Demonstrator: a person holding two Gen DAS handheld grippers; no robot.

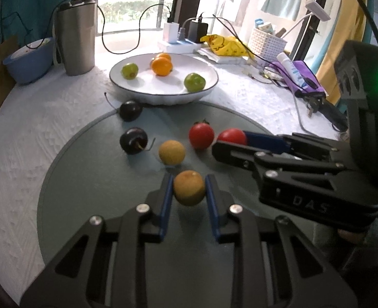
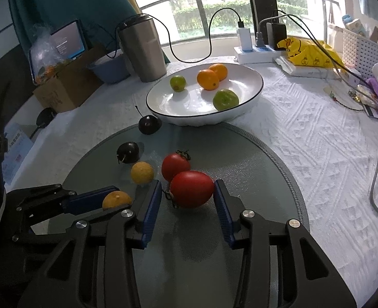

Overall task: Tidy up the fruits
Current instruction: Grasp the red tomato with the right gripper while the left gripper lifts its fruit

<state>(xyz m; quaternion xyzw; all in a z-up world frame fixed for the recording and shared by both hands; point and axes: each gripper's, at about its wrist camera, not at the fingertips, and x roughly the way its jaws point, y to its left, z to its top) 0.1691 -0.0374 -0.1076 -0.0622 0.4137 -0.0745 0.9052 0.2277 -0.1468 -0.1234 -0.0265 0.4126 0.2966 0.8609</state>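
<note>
White cloth covers the table, and a round grey mat (image 1: 91, 179) lies on it. On the mat, the left gripper (image 1: 189, 190) pinches a small yellow fruit (image 1: 189, 188) tight. The right gripper (image 2: 188, 192) has its fingers around a red tomato (image 2: 192, 189); the left pad looks a bit off it. Another tomato (image 2: 175, 166), a yellow fruit (image 2: 142, 172) and two dark plums sit farther back on the mat. Behind the mat, a white plate (image 2: 240, 113) holds oranges and green fruits.
</note>
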